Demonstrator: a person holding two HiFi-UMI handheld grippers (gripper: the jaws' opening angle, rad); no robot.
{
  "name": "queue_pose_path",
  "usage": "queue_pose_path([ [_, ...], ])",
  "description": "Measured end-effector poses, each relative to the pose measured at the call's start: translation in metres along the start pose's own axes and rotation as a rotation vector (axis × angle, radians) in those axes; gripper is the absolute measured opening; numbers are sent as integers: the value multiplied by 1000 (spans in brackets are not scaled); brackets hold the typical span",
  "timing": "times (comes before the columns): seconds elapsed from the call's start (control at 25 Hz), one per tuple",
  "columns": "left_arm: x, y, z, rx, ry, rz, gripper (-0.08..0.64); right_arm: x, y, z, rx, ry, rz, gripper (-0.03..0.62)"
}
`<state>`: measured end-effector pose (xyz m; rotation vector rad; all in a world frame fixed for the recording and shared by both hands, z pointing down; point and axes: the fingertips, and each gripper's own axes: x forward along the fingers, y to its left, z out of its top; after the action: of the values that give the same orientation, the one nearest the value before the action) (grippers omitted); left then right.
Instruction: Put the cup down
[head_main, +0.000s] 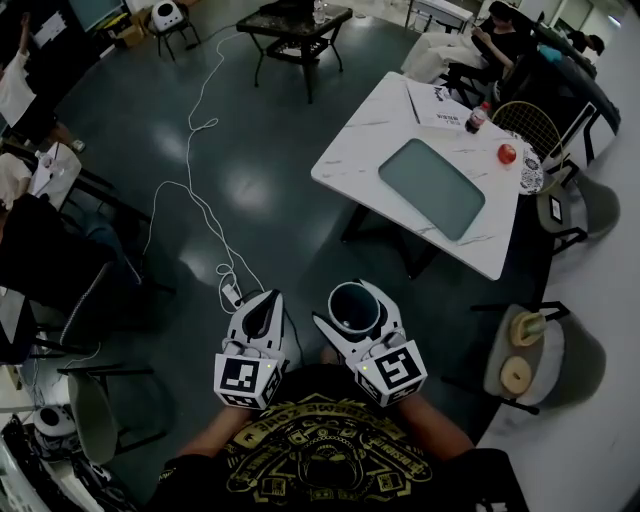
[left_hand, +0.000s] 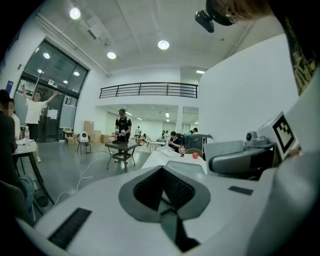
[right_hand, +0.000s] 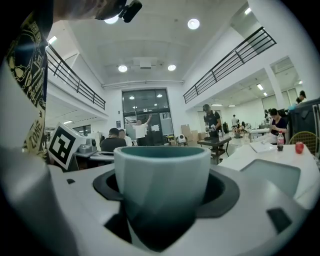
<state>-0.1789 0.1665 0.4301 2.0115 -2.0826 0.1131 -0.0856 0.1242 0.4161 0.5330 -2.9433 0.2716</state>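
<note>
Two jaws of the right gripper (head_main: 352, 300) are clamped on the teal cup (right_hand: 162, 190), which is held upright between them. The jaws of the left gripper (head_main: 262, 305) are pressed together, with nothing between. The white table (head_main: 380, 120) is seen well ahead of both jaw tips. If the grip were loosened before the table is reached, the cup would likely be dropped onto the floor.

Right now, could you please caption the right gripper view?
Right gripper holds a teal cup upright between its jaws; white table at right.
</note>
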Motion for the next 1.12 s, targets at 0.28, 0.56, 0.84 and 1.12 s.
queue_pose_path([
  [0.28,20,-28,-1,16,21,-13,11,-18,-27,-5,39,-9,-6,373],
  [0.56,31,-47,-4,23,40,-38,11,-31,-44,-8,47,-15,-28,373],
  [0.84,43,-57,-3,32,41,-90,11,-36,-55,-8,55,-25,-75,373],
  [1.12,76,-61,6,53,32,-173,11,-32,-76,-4,53,-34,-153,373],
])
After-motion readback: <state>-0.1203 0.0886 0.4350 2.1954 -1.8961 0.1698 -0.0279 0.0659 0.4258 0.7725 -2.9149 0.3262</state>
